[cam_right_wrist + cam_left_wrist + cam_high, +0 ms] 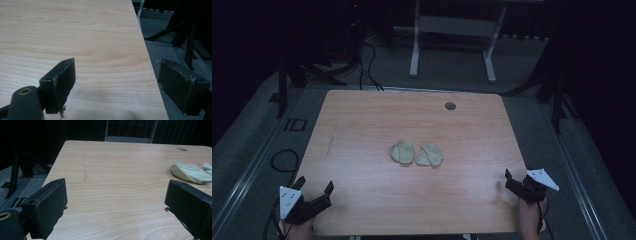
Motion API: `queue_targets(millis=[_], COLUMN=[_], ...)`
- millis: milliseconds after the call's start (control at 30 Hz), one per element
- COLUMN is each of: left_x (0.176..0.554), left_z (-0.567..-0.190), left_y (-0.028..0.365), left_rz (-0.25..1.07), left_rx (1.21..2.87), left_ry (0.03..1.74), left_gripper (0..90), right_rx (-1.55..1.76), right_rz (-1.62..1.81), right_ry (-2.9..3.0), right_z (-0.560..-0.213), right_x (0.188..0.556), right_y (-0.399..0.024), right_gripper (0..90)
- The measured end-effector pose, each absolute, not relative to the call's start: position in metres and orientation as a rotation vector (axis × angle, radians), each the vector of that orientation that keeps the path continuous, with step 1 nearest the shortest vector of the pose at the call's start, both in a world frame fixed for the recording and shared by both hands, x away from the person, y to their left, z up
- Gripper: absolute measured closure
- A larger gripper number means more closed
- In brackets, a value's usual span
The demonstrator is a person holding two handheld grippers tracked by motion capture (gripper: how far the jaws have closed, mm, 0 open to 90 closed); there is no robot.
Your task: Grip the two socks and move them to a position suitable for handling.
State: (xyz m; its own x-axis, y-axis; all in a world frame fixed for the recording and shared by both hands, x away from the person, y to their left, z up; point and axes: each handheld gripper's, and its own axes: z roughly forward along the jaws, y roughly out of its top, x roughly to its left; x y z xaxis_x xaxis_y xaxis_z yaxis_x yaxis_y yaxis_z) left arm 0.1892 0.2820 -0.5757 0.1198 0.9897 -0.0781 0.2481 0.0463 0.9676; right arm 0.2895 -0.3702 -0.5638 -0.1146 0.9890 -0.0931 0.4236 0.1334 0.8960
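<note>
Two pale, crumpled cloth pieces lie side by side in the middle of the wooden table [362, 130]: the left cloth [402, 152] and the right cloth [429, 155]. The left one also shows in the left gripper view [191, 173], far right, well beyond the jaws. My left gripper [315, 184] rests at the table's near-left corner, open, nothing between its jaws [116, 202]. My right gripper [518, 178] sits at the near-right edge, open and empty [117, 82], with one jaw over the table and the other past its edge.
A small dark round hole [450, 106] sits near the table's far edge. A faint pencil-like mark [331, 142] runs along the left side. Beyond the table stand a white frame [452, 30], dark stands and cables on a grey floor.
</note>
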Motion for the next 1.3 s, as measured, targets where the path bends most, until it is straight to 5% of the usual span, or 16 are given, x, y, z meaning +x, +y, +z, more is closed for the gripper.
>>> queue_targets(millis=[700, 1300], left_x=[0.196, 0.185], left_z=[-0.572, -0.572], left_y=[0.27, 0.27], left_rz=[0.927, 0.915], left_rx=[1.413, 1.42], left_ry=[1.289, 1.285], left_gripper=[4.3, 4.4], right_rx=[1.4, 1.278], right_rz=[1.104, 1.145], right_ry=[1.851, 2.155], right_z=[-0.556, -0.535], right_x=[0.294, 0.333], right_y=[-0.366, -0.308], right_gripper=[14.4, 14.2])
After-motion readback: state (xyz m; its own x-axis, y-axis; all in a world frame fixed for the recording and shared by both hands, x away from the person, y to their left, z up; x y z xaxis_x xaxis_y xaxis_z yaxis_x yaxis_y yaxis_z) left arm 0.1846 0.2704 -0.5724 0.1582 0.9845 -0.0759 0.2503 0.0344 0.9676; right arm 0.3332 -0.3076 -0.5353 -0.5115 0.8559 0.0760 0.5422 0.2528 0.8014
